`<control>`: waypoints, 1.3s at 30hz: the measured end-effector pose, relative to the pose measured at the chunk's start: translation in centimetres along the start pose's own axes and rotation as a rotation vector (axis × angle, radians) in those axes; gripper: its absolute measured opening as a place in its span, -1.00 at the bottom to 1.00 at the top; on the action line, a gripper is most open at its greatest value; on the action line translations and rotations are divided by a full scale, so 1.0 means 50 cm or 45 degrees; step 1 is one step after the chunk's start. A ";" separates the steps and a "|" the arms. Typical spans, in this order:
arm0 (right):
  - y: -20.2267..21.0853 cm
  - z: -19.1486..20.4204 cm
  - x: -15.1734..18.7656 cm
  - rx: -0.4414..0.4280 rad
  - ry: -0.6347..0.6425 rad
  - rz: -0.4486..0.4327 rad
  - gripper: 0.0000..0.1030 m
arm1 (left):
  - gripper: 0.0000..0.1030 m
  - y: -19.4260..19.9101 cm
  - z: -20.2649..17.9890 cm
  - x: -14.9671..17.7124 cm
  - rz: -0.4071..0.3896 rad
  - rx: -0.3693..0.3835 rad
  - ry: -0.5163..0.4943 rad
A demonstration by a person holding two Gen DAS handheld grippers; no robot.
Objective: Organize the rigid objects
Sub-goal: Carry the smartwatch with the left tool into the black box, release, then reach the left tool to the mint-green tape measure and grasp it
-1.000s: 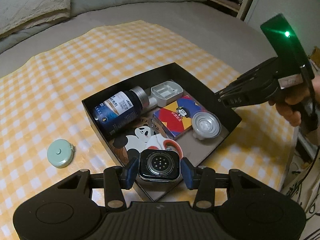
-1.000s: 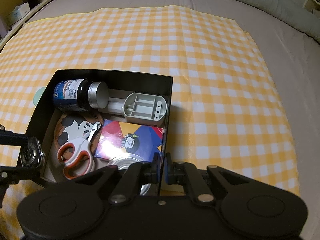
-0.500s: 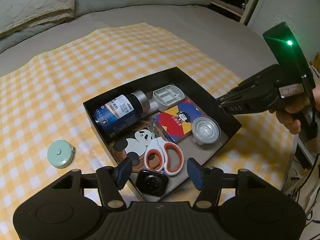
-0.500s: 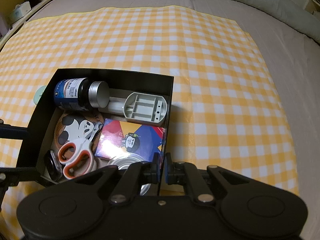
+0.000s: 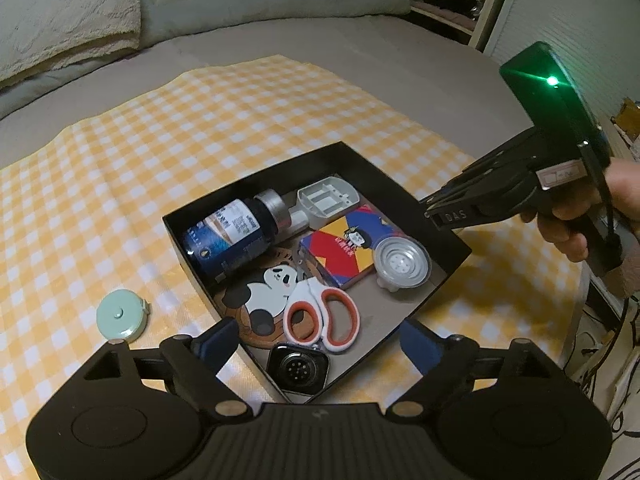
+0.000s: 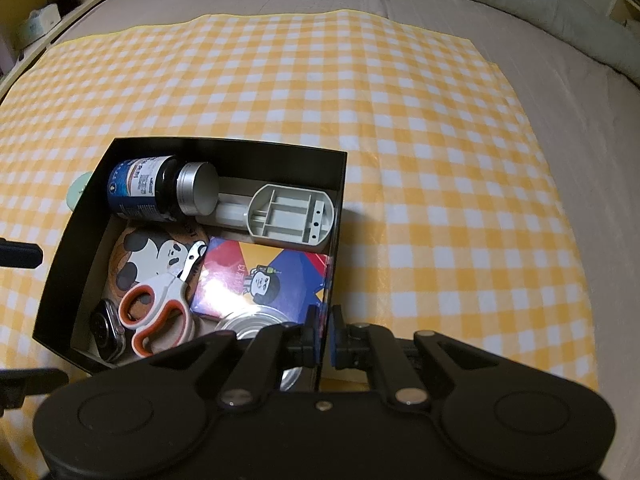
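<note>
Light: dim, warm indoor; corners fall to black
Glare: white patch on the card box (image 6: 256, 280); green LED (image 5: 552, 81) flares at upper right
Shadows: soft, deep inside the tray (image 6: 336, 184)
Distortion: strong fisheye bowing at edges
Focus: centre sharp; far bedding soft, grainy

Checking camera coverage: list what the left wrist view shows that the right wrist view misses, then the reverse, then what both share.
Left wrist only: the whole mint tape measure outside the box, the open left claw, and the hand holding the right tool.
Right wrist only: the right claw shut on the black box wall.
Shared: bottle, scissors, smartwatch, card box.
</note>
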State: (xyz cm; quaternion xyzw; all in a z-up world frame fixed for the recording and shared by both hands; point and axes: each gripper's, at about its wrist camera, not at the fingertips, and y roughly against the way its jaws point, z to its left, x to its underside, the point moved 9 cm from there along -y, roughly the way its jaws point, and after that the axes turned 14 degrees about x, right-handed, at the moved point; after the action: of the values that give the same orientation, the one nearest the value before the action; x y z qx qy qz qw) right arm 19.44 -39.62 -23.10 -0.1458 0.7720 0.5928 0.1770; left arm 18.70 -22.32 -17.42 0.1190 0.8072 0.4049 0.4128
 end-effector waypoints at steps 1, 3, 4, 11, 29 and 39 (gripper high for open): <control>-0.001 -0.001 0.000 -0.011 -0.016 0.007 -0.90 | 0.75 0.002 -0.002 -0.002 -0.005 0.002 -0.006; -0.002 -0.007 -0.001 -0.033 -0.050 0.017 -0.92 | 0.78 0.008 -0.005 -0.008 -0.025 0.006 -0.016; -0.002 -0.008 -0.002 -0.037 -0.057 0.013 -0.92 | 0.80 0.013 -0.005 -0.012 -0.040 0.007 -0.019; 0.000 -0.020 -0.010 -0.035 -0.144 -0.027 -0.88 | 0.82 0.051 0.018 -0.041 -0.152 -0.027 0.010; 0.002 -0.005 -0.007 -0.007 -0.101 -0.032 -0.93 | 0.91 0.110 0.211 -0.075 -0.327 -0.275 0.204; -0.007 0.000 -0.003 0.008 -0.068 0.007 -0.90 | 0.99 0.081 0.302 -0.039 -0.162 -0.388 0.024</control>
State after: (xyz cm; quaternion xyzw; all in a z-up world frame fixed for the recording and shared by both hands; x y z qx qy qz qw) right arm 19.73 -39.71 -23.33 -0.1273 0.7693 0.5946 0.1962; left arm 30.87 -12.34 -18.30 -0.0004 0.7461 0.4968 0.4432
